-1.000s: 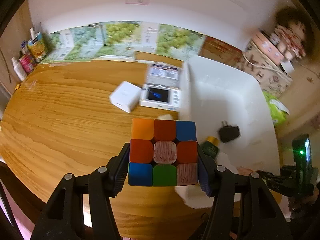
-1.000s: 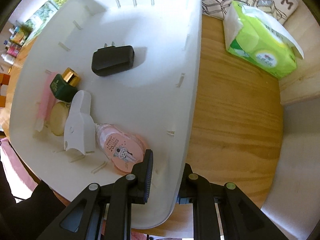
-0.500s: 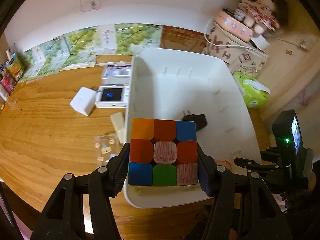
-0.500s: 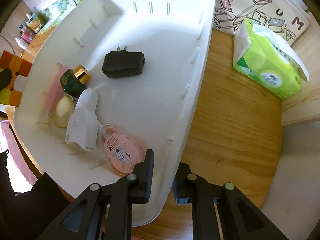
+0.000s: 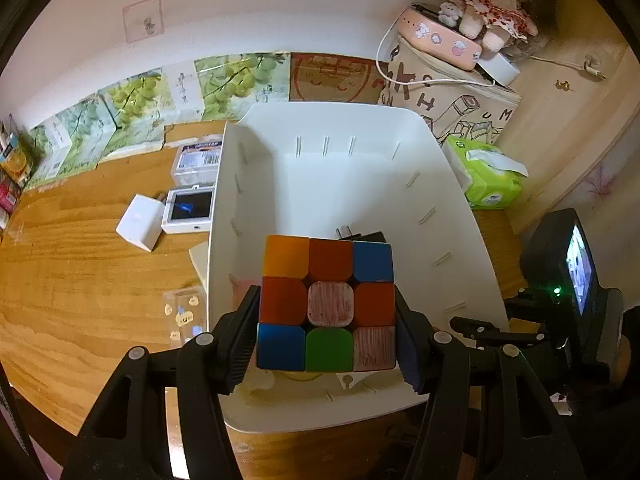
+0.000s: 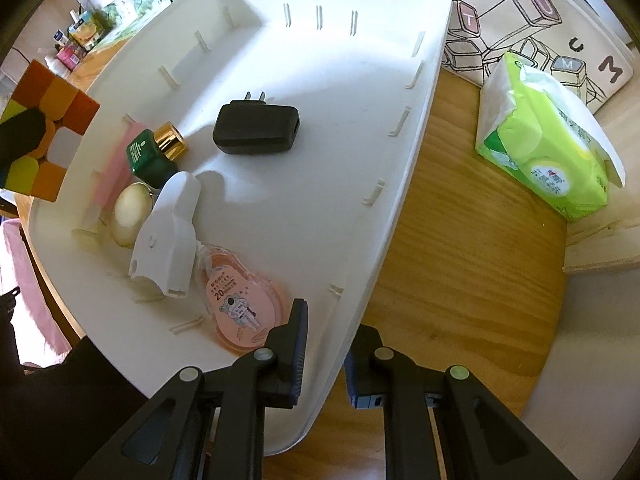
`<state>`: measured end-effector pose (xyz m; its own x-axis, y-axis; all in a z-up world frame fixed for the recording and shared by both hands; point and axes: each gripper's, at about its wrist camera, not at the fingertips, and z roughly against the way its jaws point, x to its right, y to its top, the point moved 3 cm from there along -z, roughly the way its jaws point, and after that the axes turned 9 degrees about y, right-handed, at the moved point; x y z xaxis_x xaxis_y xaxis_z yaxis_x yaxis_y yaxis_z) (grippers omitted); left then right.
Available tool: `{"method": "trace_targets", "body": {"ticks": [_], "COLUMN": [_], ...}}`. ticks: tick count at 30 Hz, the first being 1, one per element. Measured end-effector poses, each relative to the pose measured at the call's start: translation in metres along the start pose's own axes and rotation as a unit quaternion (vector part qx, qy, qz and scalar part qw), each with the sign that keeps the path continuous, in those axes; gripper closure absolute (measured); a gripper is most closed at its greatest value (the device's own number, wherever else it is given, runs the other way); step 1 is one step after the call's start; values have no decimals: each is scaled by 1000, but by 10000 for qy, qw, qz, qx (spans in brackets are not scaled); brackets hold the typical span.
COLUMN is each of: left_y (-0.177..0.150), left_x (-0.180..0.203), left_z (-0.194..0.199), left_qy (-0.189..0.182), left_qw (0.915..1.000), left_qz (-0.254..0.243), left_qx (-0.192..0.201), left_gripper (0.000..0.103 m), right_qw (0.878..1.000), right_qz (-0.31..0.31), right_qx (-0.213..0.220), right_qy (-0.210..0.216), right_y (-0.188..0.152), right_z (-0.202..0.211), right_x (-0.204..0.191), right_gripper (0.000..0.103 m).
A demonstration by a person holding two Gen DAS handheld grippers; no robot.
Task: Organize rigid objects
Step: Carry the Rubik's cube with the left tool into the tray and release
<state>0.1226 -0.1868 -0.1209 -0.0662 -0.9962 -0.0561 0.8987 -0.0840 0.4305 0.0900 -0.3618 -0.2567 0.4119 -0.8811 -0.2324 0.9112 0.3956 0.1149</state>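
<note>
My left gripper (image 5: pixel 326 330) is shut on a puzzle cube (image 5: pixel 327 304) with orange, red, blue and green faces, held above the near left part of the white bin (image 5: pixel 360 168). The cube also shows in the right wrist view (image 6: pixel 44 128) over the bin's left rim. My right gripper (image 6: pixel 324 344) is shut on the bin's near right wall (image 6: pixel 348 320). Inside the bin lie a black charger (image 6: pixel 256 128), a green bottle with gold cap (image 6: pixel 154 152), a white plastic piece (image 6: pixel 168 236), a pink tape dispenser (image 6: pixel 240 304) and a cream oval (image 6: pixel 128 216).
On the wooden table left of the bin lie a small white box (image 5: pixel 140 226), a white device with a dark screen (image 5: pixel 190 210), a clear case (image 5: pixel 198 158) and a sticker sheet (image 5: pixel 184 316). A green tissue pack (image 6: pixel 548 148) and a printed bag (image 5: pixel 452 96) stand right of the bin.
My left gripper has carried the cube to the right, from over the table to above the bin. The right gripper has kept its hold on the bin wall.
</note>
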Motion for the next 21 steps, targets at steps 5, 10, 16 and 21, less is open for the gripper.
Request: {"method": "trace_targets", "body": {"ticks": [5,10,16,21], "left_y": [3,0,-10,-17], "left_x": [-1,-11,-28,-49], "left_z": [8,10,12,14], "left_qy": [15,53,167,234], "left_qw": [9997,9996,9992,9982], "left_qz": [-10,119,299,510], "left_qx": [256,269,220,189], "left_gripper": [32,31,31,31], "right_qw": [10000,9999,9998,9992], "right_qz": [4,-45,-174,-366], "right_qx": [-28,-46,-38,-29], "right_qy": [-44,-125,-111,-130], "right_y": [4,6,8,9], "right_z": [-4,-8,-9,-9], "right_x": [-3,-10,-11,-10], "right_gripper": [87,87,89,93]}}
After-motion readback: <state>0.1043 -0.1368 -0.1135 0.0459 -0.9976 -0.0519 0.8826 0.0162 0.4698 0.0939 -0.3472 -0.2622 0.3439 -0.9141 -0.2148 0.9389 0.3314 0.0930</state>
